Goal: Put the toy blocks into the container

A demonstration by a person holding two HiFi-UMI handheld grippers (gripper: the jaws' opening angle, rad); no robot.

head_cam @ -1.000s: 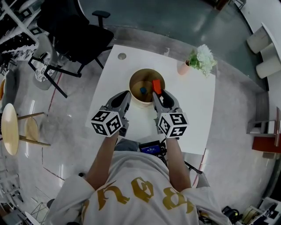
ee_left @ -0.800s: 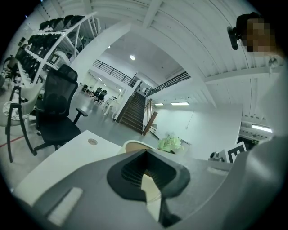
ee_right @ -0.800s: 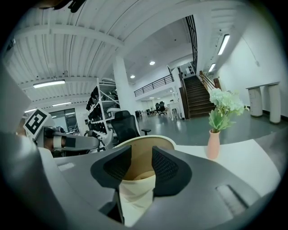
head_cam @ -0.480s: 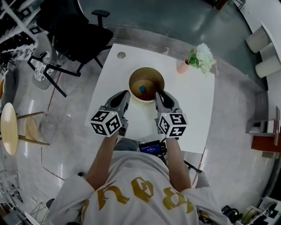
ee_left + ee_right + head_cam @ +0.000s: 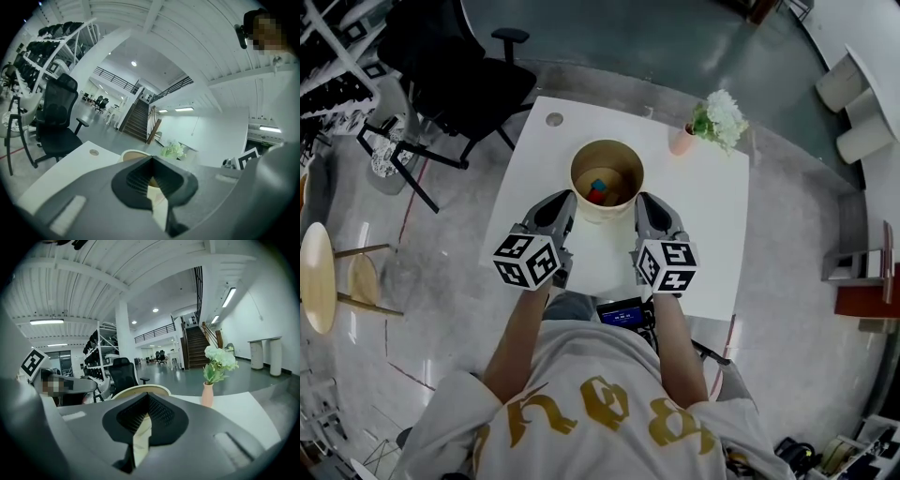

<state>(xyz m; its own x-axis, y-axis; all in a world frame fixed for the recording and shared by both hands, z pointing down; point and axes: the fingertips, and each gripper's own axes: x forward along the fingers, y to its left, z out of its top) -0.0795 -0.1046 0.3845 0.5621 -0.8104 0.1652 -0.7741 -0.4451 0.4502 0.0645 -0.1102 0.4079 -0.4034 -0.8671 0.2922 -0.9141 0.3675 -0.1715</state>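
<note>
One round tan container (image 5: 607, 143) stands on the white desk (image 5: 703, 234), just ahead of the two claws and between them. Two toy blocks lie inside on its floor, one blue block (image 5: 598, 185) and one red block (image 5: 595, 197), touching or nearly so. The left claw (image 5: 562, 200) sits just to the container's left with its jaws together and nothing between them. The right claw (image 5: 648, 200) sits just to the container's right; its jaws have just been closing and now meet on nothing. One pink vase of white flowers (image 5: 713, 122) stands farther off, beyond the right claw and to its right.
</note>
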